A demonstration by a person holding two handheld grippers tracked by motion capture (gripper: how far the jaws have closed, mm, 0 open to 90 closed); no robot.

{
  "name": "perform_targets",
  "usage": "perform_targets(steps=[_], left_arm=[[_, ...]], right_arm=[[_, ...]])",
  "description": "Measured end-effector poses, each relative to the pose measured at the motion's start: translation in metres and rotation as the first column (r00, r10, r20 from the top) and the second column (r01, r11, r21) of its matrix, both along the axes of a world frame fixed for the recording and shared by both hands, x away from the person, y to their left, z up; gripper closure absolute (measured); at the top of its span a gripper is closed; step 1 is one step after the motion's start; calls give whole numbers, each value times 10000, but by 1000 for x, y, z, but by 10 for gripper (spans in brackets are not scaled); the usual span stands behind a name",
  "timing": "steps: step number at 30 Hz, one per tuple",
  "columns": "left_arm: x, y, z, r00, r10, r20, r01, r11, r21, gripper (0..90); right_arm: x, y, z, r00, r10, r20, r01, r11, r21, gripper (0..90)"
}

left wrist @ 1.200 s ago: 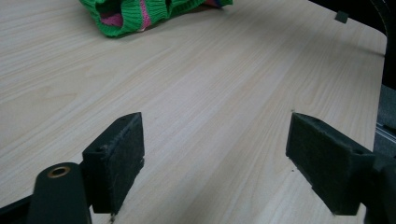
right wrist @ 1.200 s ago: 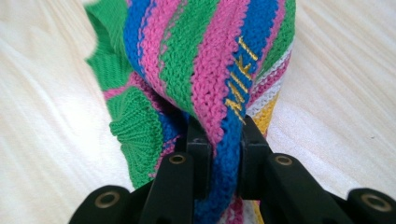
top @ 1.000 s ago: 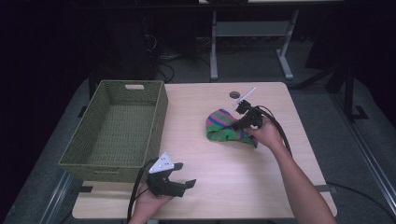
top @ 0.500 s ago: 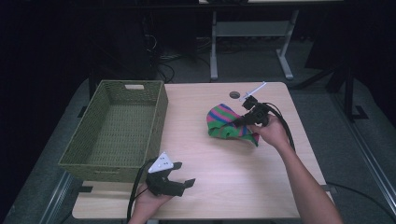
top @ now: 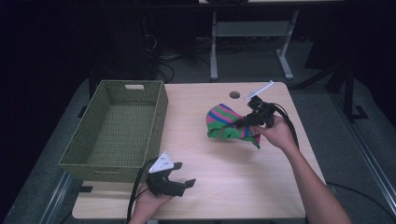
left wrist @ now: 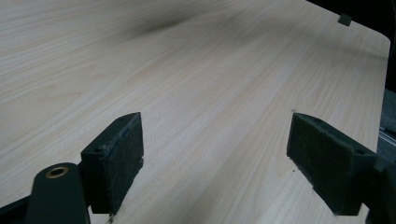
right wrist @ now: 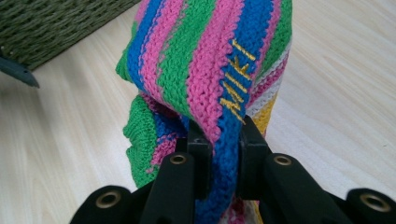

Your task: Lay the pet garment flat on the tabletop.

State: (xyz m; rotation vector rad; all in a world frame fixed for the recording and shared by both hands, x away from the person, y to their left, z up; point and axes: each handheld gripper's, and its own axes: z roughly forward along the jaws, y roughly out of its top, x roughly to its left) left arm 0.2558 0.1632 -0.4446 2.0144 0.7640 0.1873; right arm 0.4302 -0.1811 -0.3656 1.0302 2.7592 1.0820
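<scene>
Two claws: right claw clamped on striped knit cloth mid-frame; left claw wide open, empty, over worktop.

A pale wooden table stands on a grey floor in a dark, dimly lit room, with a metal-legged desk frame and loose cables behind it.

Green woven basket at left on light wood bench; grey metal stand on floor behind
</scene>
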Motion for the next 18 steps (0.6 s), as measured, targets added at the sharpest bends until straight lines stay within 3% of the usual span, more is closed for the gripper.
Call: perform_targets(steps=[18], left_arm=[[-1, 0, 0, 10000, 20, -27, -20, 10000, -25, 183]], right_arm=[[-29, -5, 2, 9983, 587, -52, -584, 9974, 425, 788]])
